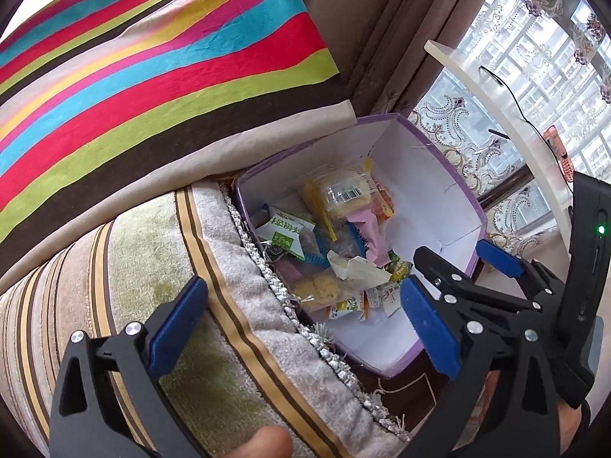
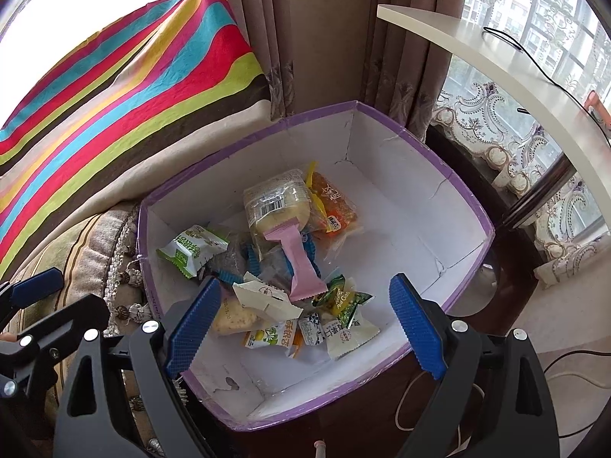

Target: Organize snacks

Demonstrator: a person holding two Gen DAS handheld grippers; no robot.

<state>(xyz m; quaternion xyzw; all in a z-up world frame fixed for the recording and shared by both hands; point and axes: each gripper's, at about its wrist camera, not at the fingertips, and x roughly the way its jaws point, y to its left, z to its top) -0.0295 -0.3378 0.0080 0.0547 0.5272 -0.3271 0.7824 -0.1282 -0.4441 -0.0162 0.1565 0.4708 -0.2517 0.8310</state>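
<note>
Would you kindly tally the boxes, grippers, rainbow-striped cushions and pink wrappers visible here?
Boxes: 1, the purple-rimmed box
Grippers: 2, the left gripper and the right gripper
Rainbow-striped cushions: 1, the striped cushion
Pink wrappers: 1, the pink wrapper
Total: 5

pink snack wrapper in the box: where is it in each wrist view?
Left wrist: long pink snack wrapper lies mid-pile, just right of picture centre, partly hidden.
Right wrist: same wrapper lies near picture centre, running down from the barcoded clear cake packet.
Shared landmark: purple-rimmed white cardboard box.
</note>
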